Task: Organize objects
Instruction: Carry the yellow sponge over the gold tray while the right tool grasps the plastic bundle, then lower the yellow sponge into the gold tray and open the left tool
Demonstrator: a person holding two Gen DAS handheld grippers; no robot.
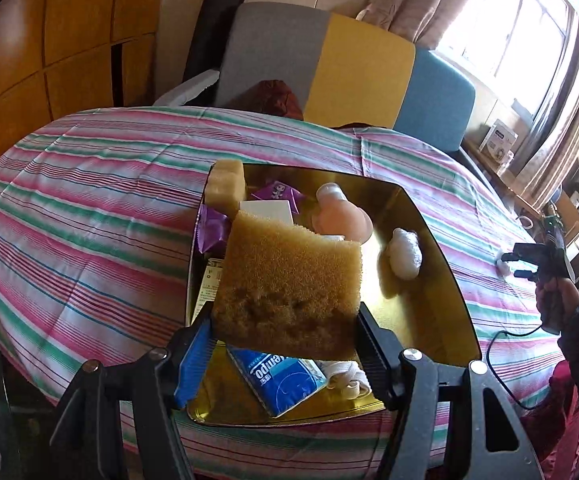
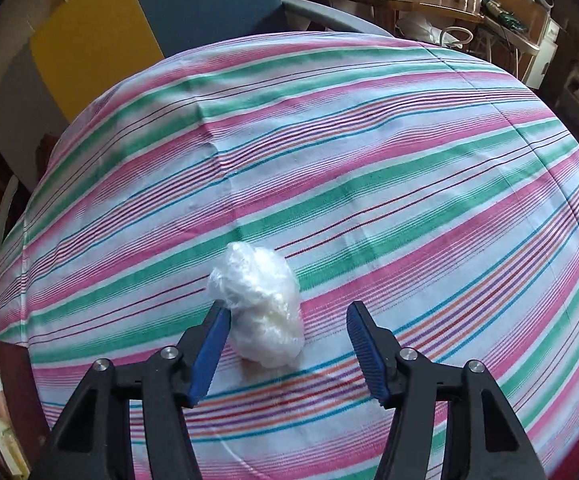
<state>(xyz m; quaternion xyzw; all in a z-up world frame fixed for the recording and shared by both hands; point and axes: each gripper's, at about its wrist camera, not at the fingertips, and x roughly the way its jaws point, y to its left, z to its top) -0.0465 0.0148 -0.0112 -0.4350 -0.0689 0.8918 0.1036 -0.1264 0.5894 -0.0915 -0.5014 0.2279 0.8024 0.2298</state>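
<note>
White plastic bundle [image 2: 259, 304] lies between the parted right jaws, against the left one.

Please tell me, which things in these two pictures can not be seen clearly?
- Left wrist view: the sponge in the left gripper hides the tray middle.
- Tissue pack: label partly covered.
- Right wrist view: what the plastic bundle wraps is unclear.
- Desk items: too small.

Sponge [image 1: 289, 280]: coarse, porous foam, matt. Tray [image 1: 429, 280]: glossy gold, mirror-smooth. Cloth [image 2: 369, 160]: striped woven fabric, matt, lightly creased. Bundle [image 2: 261, 304]: crinkled clear plastic film, shiny. Tissue pack [image 1: 281, 380]: glossy blue wrapper. Cabinet [image 1: 49, 40]: smooth wood.
</note>
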